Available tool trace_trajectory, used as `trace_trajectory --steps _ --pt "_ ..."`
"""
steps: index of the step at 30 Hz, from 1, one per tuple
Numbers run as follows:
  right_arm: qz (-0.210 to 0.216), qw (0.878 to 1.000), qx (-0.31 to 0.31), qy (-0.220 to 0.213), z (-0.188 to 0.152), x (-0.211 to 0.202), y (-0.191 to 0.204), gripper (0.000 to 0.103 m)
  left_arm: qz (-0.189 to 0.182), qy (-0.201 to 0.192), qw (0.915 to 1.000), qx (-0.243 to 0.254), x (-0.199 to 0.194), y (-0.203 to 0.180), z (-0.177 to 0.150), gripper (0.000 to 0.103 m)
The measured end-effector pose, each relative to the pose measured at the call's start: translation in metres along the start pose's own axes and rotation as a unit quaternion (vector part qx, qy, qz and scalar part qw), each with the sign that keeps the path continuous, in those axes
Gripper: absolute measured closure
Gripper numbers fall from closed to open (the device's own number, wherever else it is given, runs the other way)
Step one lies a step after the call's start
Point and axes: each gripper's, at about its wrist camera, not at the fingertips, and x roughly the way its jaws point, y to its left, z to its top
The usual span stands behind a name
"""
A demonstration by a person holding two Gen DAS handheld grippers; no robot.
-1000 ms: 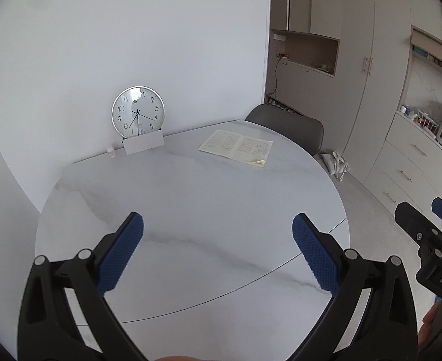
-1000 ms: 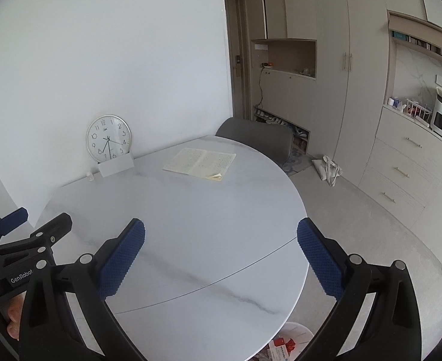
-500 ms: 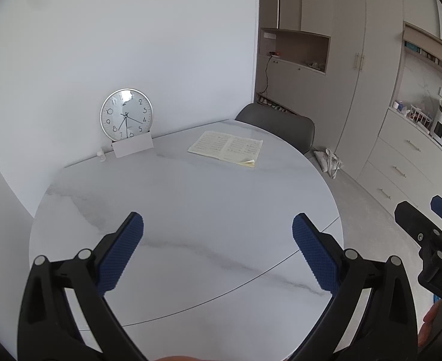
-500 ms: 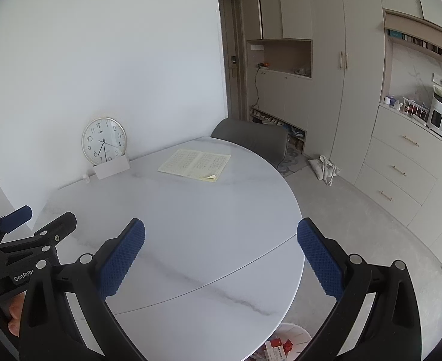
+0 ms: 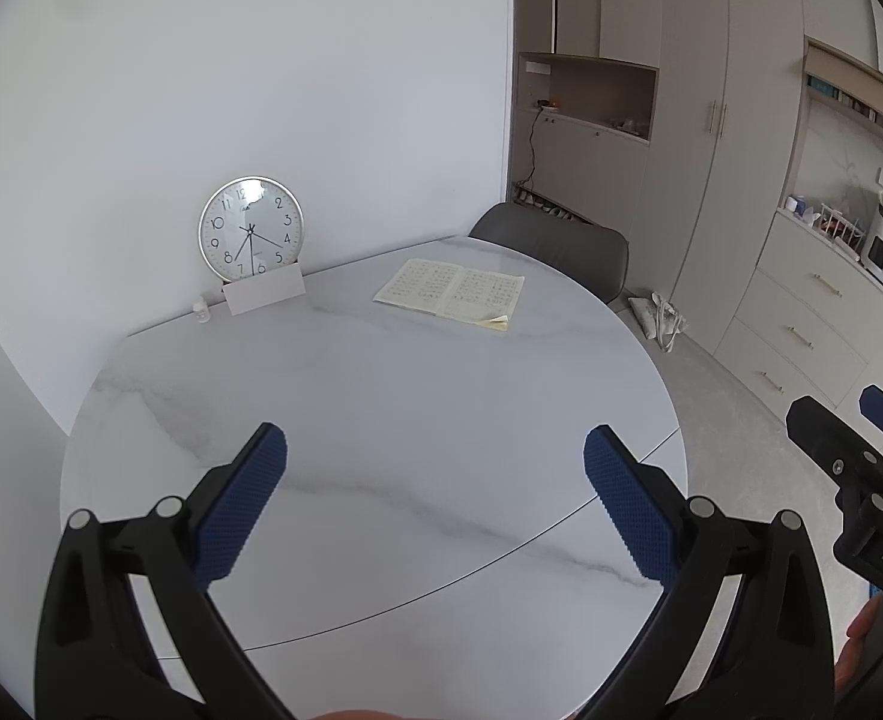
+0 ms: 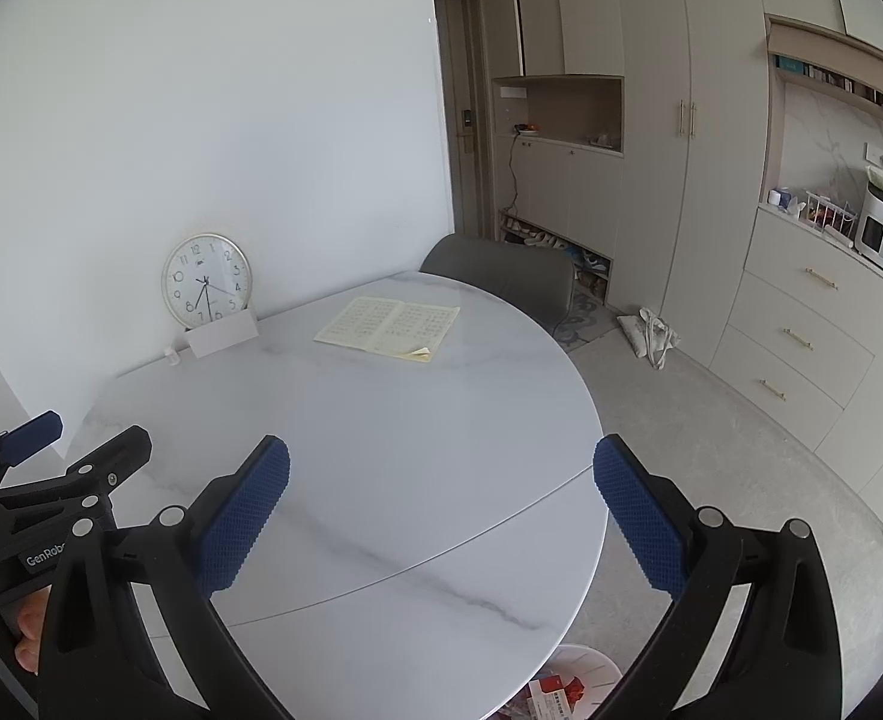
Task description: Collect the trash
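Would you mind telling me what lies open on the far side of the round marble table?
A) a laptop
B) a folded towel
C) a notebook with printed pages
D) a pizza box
C: the notebook lies open and flat on the table, its pale yellow pages showing rows of print, to the right of the wall clock in both wrist views.

White wall (image 5: 261,90) at my 11, grey chair (image 5: 552,243) at 12, beige cabinets (image 6: 669,150) w/ drawers (image 6: 801,336) at 2, pale floor (image 6: 711,438).
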Motion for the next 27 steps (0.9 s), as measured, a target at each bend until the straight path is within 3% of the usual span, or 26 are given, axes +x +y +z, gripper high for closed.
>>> trace_trajectory --steps 27 --pt "-0.001 1.0 0.003 0.006 -0.0004 0.0059 -0.0031 0.002 -0.004 0.01 0.9999 0.008 0.0046 -0.0035 0.0003 0.008"
